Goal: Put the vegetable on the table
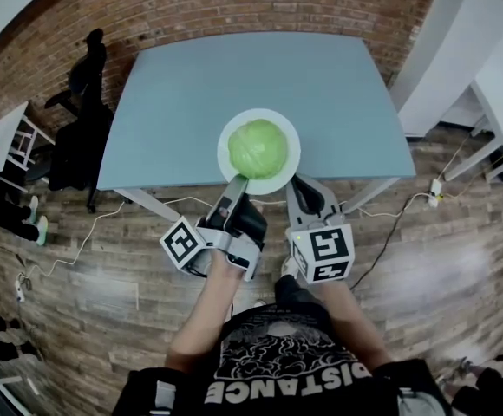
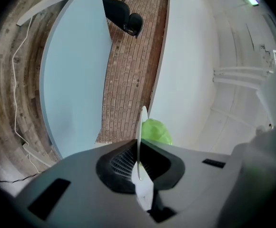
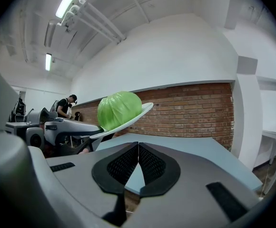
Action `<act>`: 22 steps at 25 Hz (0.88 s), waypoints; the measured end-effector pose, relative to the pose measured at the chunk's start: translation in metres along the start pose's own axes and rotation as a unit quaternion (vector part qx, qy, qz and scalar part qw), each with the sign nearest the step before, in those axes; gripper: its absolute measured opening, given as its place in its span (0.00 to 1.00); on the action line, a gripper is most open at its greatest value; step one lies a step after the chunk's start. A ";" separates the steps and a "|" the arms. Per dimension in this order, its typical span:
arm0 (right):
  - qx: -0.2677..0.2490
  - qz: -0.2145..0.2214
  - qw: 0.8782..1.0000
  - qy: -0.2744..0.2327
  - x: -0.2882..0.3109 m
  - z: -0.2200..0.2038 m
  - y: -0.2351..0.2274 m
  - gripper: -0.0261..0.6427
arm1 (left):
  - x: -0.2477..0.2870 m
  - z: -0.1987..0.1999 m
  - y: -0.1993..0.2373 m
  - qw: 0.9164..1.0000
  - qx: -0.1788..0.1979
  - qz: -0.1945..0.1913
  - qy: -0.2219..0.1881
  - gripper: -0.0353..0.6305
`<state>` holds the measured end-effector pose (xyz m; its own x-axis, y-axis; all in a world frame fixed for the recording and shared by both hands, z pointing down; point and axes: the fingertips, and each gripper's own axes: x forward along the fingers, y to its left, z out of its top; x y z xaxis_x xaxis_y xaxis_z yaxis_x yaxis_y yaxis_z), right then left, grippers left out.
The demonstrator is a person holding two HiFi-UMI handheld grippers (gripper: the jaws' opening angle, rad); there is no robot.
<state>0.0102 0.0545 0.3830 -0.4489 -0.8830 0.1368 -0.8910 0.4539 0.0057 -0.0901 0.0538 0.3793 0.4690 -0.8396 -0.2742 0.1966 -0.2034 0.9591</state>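
Cabbage (image 1: 257, 148) on plate (image 1: 293, 168), frame centre; left claw (image 1: 237, 183) clenched on plate rim, held tilted above desk (image 1: 191, 94). Right claw (image 1: 302, 185) closed, empty. Set-down not yet done.

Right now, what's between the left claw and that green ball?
Only the white plate: the left gripper is clamped on its rim and the cabbage sits on it, as the left gripper view shows.
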 end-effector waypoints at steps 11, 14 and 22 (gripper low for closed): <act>0.006 0.022 1.000 -0.003 0.044 0.005 -0.050 0.05 | 0.061 0.007 0.010 1.000 0.004 0.000 -0.019 0.07; 0.008 0.027 1.000 -0.004 0.055 0.008 -0.063 0.05 | 0.077 0.006 0.014 1.000 0.006 0.002 -0.023 0.07; 0.014 0.039 0.999 -0.009 0.077 0.014 -0.097 0.05 | 0.112 0.005 0.022 0.999 0.012 0.007 -0.033 0.07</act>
<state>0.0607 -0.0595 0.3789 -0.5187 -0.8467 0.1184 -0.8543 0.5187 -0.0329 -0.0375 -0.0473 0.3703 0.4141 -0.8733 -0.2566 0.1698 -0.2029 0.9644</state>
